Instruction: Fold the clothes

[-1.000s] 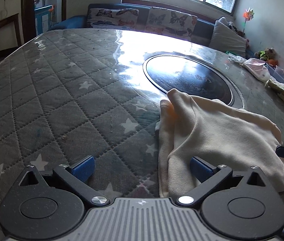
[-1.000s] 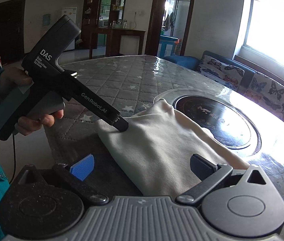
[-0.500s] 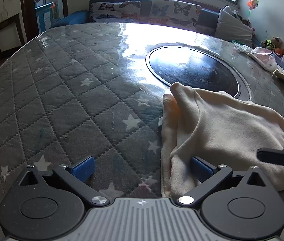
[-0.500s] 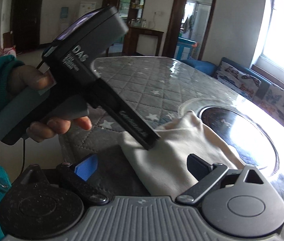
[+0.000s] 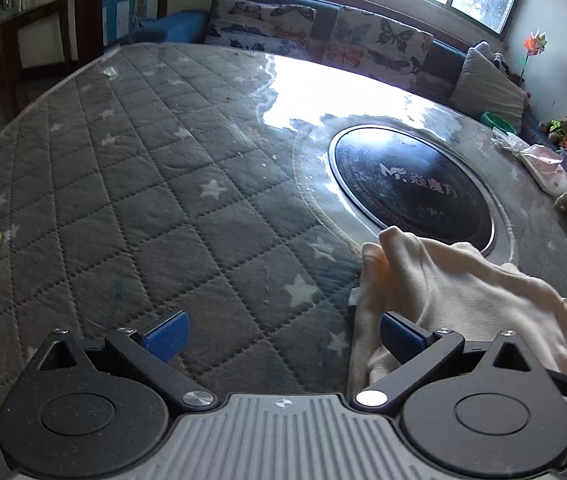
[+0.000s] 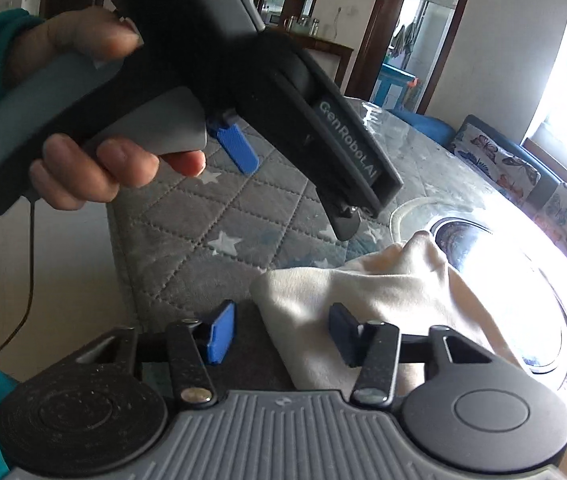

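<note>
While the cream garment (image 5: 463, 292) lies bunched on the quilted counter (image 5: 143, 200), the step in hand appears to be a re-grip between folds. The left tongs (image 5: 283, 330) stand released, with the right fingertip touching the cloth's near edge. The right tongs (image 6: 279, 336) are also released, and the cloth sits just ahead of them; whether they touch it is unclear. The next move calls for closing each tongs on an edge or corner.

Round table (image 5: 131, 184) under grey star-quilted cover, cream garment (image 5: 463, 292) bunched beside its black inset disc (image 5: 411, 188).
</note>
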A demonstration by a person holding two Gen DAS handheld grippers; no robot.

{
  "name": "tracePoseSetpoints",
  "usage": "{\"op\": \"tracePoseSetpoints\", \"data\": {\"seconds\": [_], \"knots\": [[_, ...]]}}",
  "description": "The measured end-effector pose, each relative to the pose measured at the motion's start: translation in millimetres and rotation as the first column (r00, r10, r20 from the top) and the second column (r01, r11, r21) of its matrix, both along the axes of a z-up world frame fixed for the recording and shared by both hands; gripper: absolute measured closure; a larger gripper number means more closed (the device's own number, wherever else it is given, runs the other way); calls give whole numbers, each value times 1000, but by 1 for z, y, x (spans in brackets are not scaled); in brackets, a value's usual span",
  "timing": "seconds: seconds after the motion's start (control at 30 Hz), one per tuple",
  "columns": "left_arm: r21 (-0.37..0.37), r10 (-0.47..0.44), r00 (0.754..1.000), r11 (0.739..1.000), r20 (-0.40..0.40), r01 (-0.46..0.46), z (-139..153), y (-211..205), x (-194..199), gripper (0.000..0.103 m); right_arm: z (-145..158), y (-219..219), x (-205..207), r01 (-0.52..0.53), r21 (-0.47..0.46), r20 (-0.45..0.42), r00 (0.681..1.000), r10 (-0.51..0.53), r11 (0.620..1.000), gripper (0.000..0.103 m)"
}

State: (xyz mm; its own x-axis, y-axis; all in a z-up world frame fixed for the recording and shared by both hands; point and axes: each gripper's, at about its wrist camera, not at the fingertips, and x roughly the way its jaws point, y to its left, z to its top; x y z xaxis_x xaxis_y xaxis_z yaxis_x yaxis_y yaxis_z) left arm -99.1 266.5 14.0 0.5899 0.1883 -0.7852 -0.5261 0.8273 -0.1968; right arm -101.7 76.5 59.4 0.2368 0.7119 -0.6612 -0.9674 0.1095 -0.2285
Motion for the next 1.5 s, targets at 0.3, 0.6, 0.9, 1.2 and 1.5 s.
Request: {"op": "tracePoseSetpoints", "data": {"seconds": [0.3, 0.6, 0.9, 1.2, 1.5], "knots": [[-295, 4, 996, 955, 88, 22, -9, 8, 6, 0, 19, -18, 26, 75, 114, -164, 985, -55, 991, 95], [-531, 13, 991, 845, 135, 61, -21, 7, 25, 0, 46, -54, 59, 153, 236, -315, 946, -74, 960, 96], [-592, -35, 977, 791, 211, 156, -32, 2, 45, 18, 45, -66, 72, 133, 275, -358, 933, -27, 952, 96], [-545, -86, 970, 814, 229, 201, -38, -2, 45, 56, 38, -98, 72, 151, 274, -366, 930, -42, 950, 71], [-412, -167, 959, 876, 228, 250, -30, -21, 44, 51, 27, -189, 133, 545, 217, -353, 817, -456, 810, 51]]}}
